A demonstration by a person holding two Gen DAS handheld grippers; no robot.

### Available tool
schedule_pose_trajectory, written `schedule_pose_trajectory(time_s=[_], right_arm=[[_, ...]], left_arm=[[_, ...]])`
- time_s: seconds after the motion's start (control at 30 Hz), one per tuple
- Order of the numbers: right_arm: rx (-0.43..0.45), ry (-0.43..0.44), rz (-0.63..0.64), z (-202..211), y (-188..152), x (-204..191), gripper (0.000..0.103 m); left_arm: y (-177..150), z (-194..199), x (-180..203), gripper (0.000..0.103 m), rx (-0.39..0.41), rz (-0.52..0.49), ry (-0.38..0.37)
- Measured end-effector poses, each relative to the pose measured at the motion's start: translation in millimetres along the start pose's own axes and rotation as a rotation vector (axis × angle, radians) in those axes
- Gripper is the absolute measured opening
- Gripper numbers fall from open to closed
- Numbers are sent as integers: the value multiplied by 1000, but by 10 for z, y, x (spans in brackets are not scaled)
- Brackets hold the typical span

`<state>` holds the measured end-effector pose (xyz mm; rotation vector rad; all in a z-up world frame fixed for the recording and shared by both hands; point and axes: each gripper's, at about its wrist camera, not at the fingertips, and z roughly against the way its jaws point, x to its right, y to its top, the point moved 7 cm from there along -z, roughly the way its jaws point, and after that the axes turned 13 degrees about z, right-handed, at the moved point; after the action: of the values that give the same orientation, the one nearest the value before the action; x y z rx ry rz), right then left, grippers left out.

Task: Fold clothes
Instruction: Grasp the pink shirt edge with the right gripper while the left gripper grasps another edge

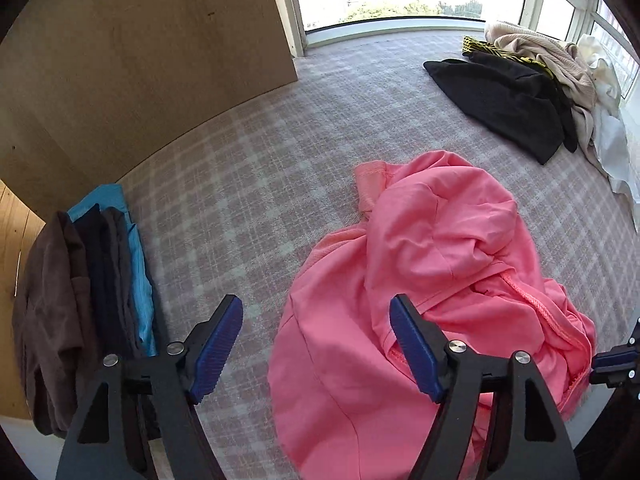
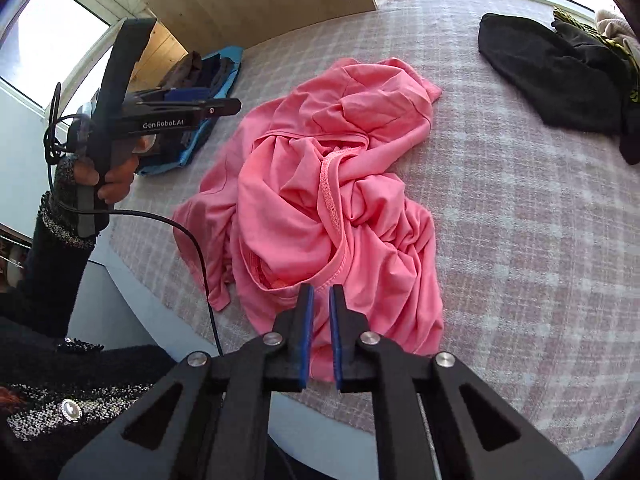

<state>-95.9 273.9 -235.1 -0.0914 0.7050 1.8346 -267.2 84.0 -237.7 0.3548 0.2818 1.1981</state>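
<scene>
A crumpled pink garment (image 1: pixel 420 260) lies on the plaid bed cover (image 1: pixel 248 152). My left gripper (image 1: pixel 318 340) hangs open just above the garment's left part, and its pads touch nothing. From the right wrist view that gripper (image 2: pixel 234 107) shows side-on at the left, held in a hand (image 2: pixel 114 178). At the near hem of the pink garment (image 2: pixel 304 184), my right gripper (image 2: pixel 321 300) has its jaws almost together. Pink cloth fills the narrow gap between the pads. Only its tip (image 1: pixel 604 360) shows at the right edge of the left wrist view, touching the cloth's edge.
A folded stack of brown, dark and blue clothes (image 1: pixel 92 300) sits at the bed's left edge beside a wooden panel (image 1: pixel 140 60). A loose pile of black, beige and white clothes (image 1: pixel 520 88) lies far right under the window. A black cable (image 2: pixel 200 248) trails from the left gripper.
</scene>
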Motion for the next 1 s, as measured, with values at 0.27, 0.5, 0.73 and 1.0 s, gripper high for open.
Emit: schedule_pose_trajectory(time_s=[0.27, 0.5, 0.73, 1.0], right_arm=[[-83, -141, 102, -224, 67, -26, 67], [-117, -122, 244, -596, 10, -256, 5], [-58, 119, 191, -458, 410, -612, 5], [-16, 346, 389, -586, 1873, -1803, 18]], left_arm=[[-656, 285, 58, 75, -41, -46, -67], [-1053, 396, 333, 75, -53, -86, -88], [-1131, 611, 0, 75, 9, 5, -3], [-1293, 952, -802, 75, 80, 246, 105]])
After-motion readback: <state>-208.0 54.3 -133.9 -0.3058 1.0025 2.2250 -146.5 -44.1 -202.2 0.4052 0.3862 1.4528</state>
